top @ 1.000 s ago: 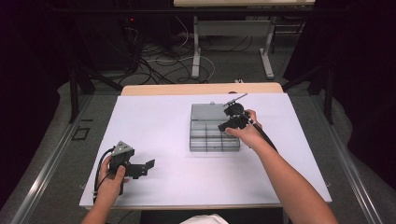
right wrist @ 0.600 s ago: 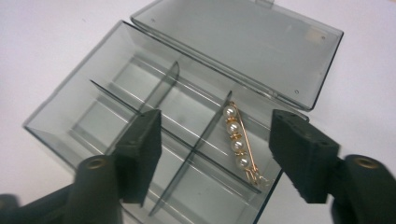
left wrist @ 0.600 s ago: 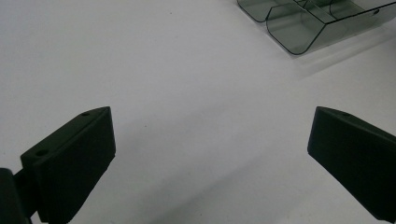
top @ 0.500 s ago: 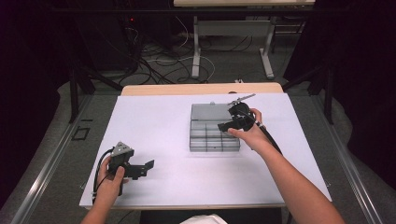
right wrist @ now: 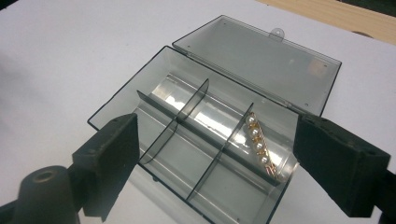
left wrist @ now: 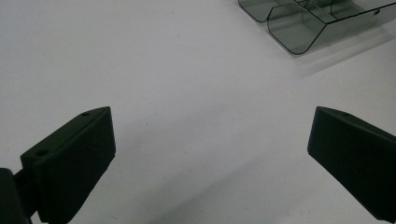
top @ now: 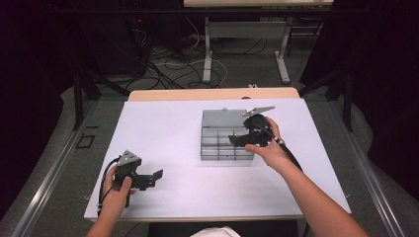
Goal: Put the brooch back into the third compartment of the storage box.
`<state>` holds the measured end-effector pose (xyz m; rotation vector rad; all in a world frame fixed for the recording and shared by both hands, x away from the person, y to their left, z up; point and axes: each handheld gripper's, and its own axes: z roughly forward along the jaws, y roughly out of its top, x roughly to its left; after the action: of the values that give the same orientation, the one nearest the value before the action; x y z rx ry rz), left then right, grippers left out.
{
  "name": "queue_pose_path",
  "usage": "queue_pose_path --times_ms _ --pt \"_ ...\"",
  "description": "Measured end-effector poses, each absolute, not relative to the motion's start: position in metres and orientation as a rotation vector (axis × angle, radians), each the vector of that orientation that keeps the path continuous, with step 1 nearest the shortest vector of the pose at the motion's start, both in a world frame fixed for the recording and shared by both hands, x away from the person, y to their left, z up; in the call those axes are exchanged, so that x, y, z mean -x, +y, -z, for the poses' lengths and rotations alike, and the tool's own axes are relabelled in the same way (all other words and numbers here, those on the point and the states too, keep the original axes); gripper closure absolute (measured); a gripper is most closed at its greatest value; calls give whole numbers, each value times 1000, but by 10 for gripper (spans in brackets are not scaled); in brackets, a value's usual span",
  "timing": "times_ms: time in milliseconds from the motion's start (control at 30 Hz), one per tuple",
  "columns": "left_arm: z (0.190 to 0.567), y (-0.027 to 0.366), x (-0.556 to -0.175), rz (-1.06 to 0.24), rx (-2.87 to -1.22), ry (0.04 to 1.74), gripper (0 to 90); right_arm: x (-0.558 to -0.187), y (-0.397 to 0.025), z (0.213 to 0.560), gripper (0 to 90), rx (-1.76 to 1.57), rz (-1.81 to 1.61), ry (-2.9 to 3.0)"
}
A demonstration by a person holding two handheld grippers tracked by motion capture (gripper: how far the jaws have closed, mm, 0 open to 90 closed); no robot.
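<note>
While right gripper hovered over organizer box, jaws stood wide apart, nothing between them. Box smoky clear plastic, lid flat open behind, dividers forming compartments. Pearl-and-gold hair clip lay in far compartment at jaw-view right, against divider. High view: box right of centre on white table, right hand beside it. Left gripper near front left edge, well apart from box, jaws spread wide, empty, above bare tabletop.
</note>
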<state>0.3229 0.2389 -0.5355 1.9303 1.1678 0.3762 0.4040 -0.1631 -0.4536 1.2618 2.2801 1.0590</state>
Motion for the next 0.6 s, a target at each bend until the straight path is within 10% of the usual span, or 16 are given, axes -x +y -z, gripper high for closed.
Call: queue_pose_path --times_ms 600 --pt "535 238 -322 -379 -1926 1167 10 -356 -200 475 0 -1290 -1112 2205"
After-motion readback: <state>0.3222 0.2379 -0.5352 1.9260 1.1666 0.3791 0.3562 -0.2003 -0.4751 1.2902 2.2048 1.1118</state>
